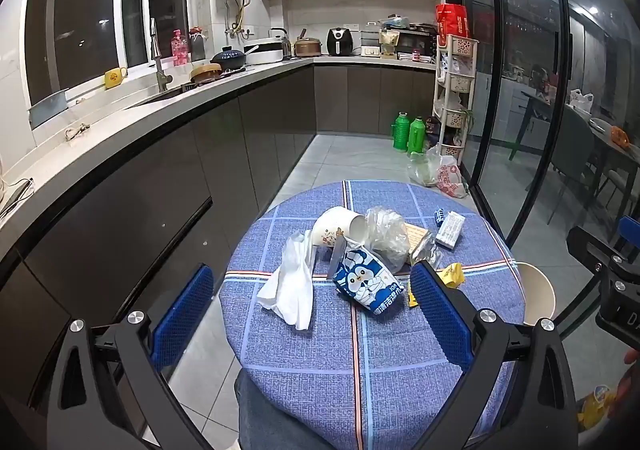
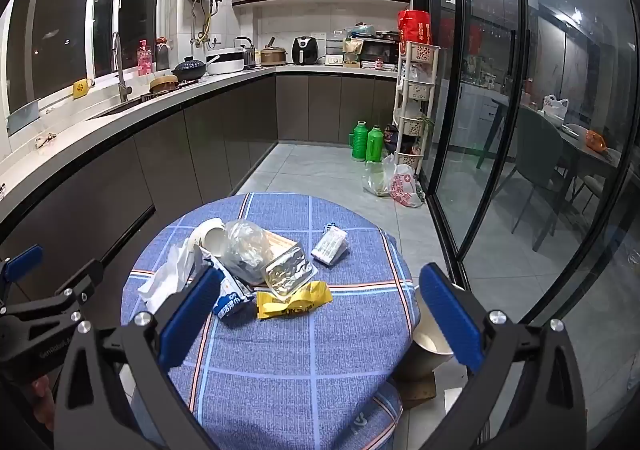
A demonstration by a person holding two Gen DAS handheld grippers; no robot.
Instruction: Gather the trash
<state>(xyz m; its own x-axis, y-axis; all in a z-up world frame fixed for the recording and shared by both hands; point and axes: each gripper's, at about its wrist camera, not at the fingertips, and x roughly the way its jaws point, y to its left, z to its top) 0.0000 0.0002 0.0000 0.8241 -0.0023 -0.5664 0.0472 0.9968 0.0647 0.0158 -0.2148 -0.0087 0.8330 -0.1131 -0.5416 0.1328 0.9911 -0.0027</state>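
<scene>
Trash pile (image 1: 360,250), table (image 1: 304,362) 12 o'clock | tissue (image 1: 292,286): light, soft, pinch mid-fold | left gripper (image 1: 312,314), right gripper (image 2: 320,314) spread, empty

The table (image 2: 280,350) is covered with coarse-woven matt cloth, on which soft white tissue paper (image 1: 292,286), a crinkled clear plastic bag (image 1: 386,238) and a shiny foil tray (image 2: 286,274) are seen.

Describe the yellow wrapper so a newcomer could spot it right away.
Find the round table with the blue checked cloth. The trash sits heaped on it, and the yellow wrapper lies at the pile's near edge, just in front of the foil tray. It is the only yellow piece there.
</scene>
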